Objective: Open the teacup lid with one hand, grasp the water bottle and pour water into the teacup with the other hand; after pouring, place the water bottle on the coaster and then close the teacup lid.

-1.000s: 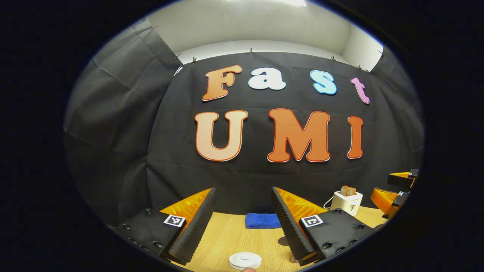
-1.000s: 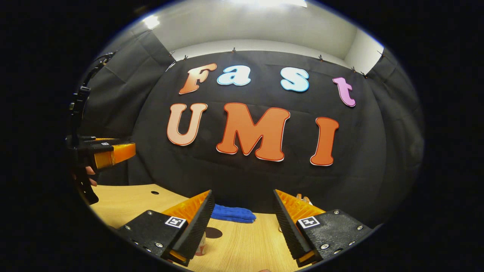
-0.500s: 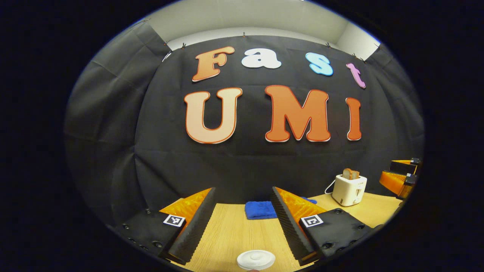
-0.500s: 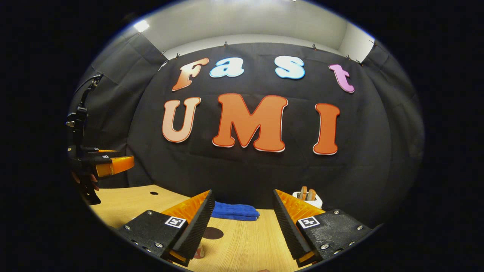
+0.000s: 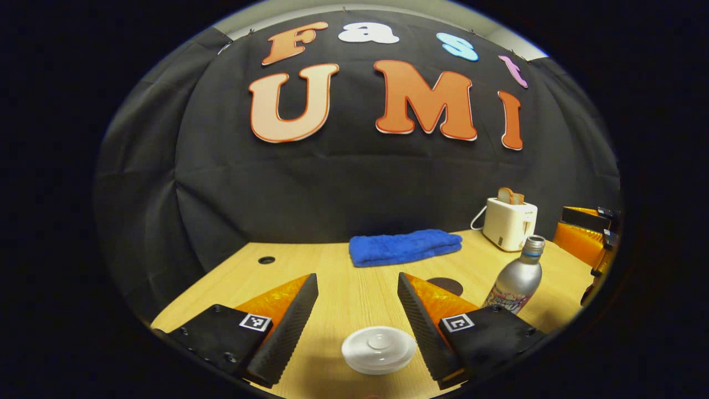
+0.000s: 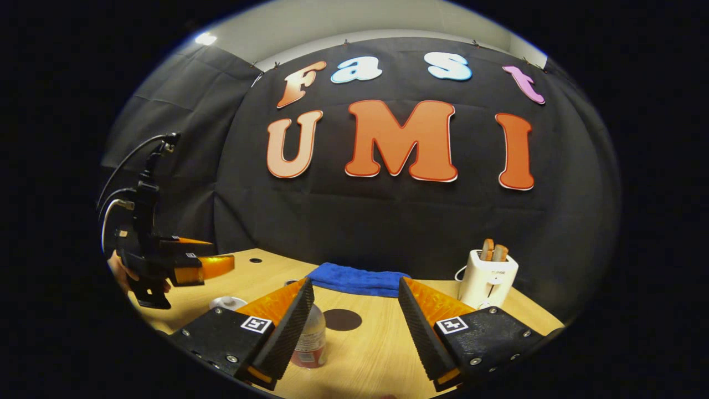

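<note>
Teacup lid (image 5: 379,349), white and round, sits low between the fingers of the left hand-held gripper (image 5: 357,321), whose jaws stand wide apart above it with nothing held; whether it is on a cup cannot be told. In the right gripper view the lid (image 6: 227,302) shows small beside the left hand-held gripper (image 6: 202,269), which a hand (image 6: 119,270) holds above the desk (image 6: 382,354).

Water bottle (image 5: 519,284), silver with a printed label, stands upright on the desk (image 5: 354,293) to the right in the left gripper view, near the dark round coaster (image 5: 446,286) but apart from it. In the right gripper view the bottle (image 6: 309,338) is partly hidden behind the left finger of the right hand-held gripper (image 6: 354,327), which is wide open and grips nothing; the coaster (image 6: 342,320) lies between its fingers farther off.

A folded blue towel (image 5: 405,247) lies at the desk's far edge, and a white toaster (image 5: 509,223) with bread in it stands to its right.
</note>
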Demonstrator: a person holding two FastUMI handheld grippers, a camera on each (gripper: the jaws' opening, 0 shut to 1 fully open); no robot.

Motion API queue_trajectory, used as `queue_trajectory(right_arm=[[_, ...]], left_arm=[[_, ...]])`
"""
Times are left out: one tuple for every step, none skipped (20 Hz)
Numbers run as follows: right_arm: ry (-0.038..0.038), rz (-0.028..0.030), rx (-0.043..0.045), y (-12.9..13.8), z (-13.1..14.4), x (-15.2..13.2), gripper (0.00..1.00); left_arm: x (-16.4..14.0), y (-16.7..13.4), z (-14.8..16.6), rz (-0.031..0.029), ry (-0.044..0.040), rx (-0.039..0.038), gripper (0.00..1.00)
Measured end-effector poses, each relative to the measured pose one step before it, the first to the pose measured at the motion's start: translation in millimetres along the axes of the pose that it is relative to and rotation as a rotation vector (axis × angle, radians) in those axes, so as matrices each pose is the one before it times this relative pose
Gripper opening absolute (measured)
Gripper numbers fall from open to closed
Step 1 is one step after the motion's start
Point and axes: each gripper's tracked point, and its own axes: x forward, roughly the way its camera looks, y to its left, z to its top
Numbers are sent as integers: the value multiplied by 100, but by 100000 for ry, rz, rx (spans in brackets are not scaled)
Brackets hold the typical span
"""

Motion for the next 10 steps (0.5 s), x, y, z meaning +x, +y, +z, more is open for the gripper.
queue_trajectory(right_arm=[[174, 1949, -260, 532, -161, -84, 92], [525, 1359, -1010, 389, -293, -81, 92], [828, 1146, -853, 376, -373, -88, 92], [1485, 669, -567, 349, -657, 24, 92], [1550, 1065, 121, 392, -612, 9, 92], [1436, 872, 430, 333, -588, 109, 92], [1273, 989, 446, 345, -483, 74, 92], [1075, 405, 163, 285, -442, 159, 92], [718, 601, -215, 234, -302, 109, 92], [846, 298, -255, 122, -342, 137, 92]], left_arm=[[211, -368, -869, -873, 2491, -329, 96], [285, -443, -970, -893, 2155, 4, 96], [87, -88, -1102, 175, 2402, 175, 94], [63, -74, -917, 421, 2184, 419, 96], [106, -22, -507, 266, 1276, -23, 96], [-5, 69, -593, -1, 1249, 21, 96], [44, 50, -484, 223, 836, 483, 96], [124, -28, -575, 500, 1110, 1414, 96], [101, -60, -592, 650, 1267, 1785, 96], [193, -22, -338, 120, 955, 925, 95]])
